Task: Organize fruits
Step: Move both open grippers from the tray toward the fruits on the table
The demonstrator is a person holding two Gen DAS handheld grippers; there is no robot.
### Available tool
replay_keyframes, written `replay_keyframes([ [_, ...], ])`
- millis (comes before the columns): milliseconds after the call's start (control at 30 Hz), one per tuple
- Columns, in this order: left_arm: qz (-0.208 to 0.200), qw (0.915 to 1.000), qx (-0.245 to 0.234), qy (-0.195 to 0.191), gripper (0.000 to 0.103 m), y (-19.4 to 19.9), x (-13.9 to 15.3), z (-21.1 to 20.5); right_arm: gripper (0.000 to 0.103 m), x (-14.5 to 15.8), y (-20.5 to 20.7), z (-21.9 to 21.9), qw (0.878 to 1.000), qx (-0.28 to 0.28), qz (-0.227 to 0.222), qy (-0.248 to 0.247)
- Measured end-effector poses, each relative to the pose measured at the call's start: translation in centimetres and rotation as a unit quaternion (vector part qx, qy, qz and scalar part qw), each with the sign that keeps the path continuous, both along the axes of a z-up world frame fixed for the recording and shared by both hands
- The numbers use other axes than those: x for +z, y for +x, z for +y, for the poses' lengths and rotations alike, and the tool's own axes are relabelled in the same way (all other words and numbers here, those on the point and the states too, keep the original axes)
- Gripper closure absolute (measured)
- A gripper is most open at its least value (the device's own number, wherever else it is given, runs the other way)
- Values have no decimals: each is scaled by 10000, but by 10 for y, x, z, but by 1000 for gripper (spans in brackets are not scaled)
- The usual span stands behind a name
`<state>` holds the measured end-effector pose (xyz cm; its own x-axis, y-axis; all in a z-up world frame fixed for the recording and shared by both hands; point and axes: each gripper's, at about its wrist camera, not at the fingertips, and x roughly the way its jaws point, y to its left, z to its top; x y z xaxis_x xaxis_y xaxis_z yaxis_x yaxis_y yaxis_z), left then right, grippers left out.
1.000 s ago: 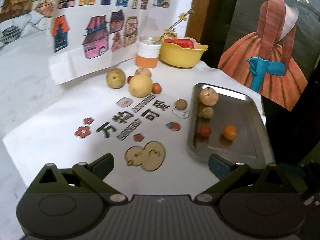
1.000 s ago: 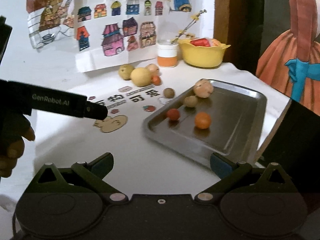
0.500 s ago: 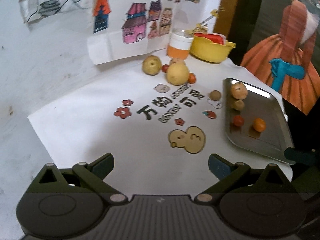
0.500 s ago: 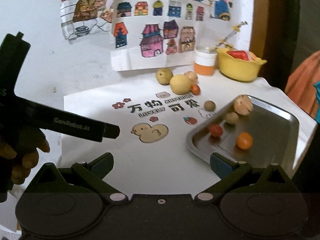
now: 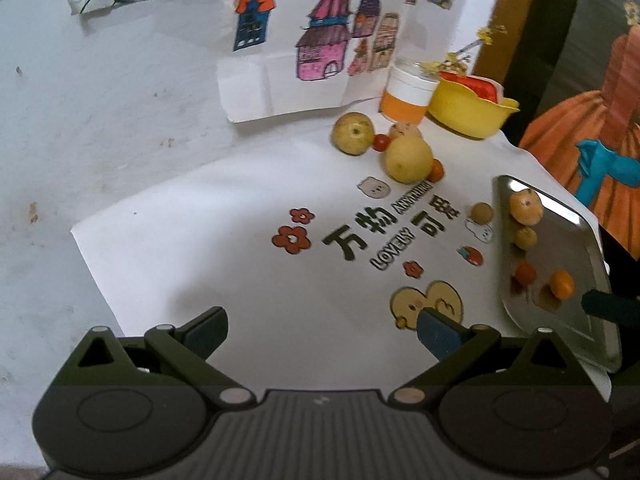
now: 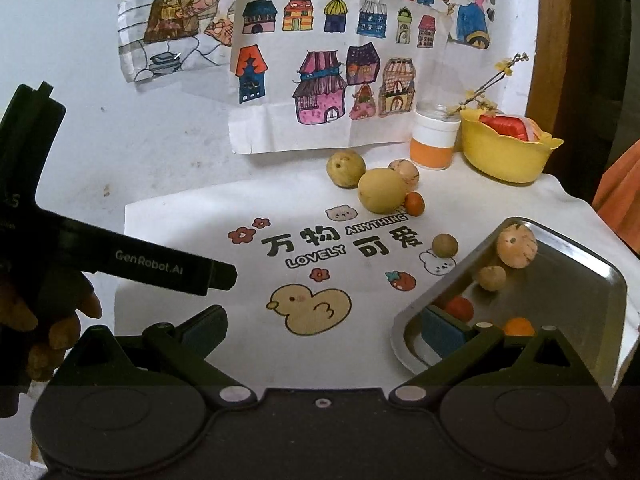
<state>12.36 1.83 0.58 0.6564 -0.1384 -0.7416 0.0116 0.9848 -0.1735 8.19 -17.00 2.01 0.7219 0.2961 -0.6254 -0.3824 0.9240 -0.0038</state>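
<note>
Before you, a yellow bowl (image 6: 505, 156) stands beside an orange-and-white jar (image 6: 434, 140) at the back of the surface (image 6: 280, 344); coloured house drawings (image 6: 332, 76) hang behind them.

Dim, soft indoor light, evenly spread over the white surface (image 5: 208, 248). Bright glare along the far rim of the metal tray (image 5: 560, 202); dull reflections of fruit on its floor. Faint shadow on the surface just ahead of the left claw (image 5: 322, 326). Strong fisheye bending toward the frame edges, corners vignetted black. Slight motion blur in the left wrist view; sharper in the right wrist view, though grainy.
</note>
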Motion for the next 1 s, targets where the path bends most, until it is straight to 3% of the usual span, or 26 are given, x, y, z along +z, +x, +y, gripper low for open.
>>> replay_keyframes([
  [433, 207, 9994, 282, 55, 1, 54, -19, -1, 1, -20, 55, -9, 9994, -191, 261, 76],
  [1000, 112, 9986, -329, 396, 1, 119, -19, -69, 1, -26, 119, -50, 9988, -467, -82, -153],
])
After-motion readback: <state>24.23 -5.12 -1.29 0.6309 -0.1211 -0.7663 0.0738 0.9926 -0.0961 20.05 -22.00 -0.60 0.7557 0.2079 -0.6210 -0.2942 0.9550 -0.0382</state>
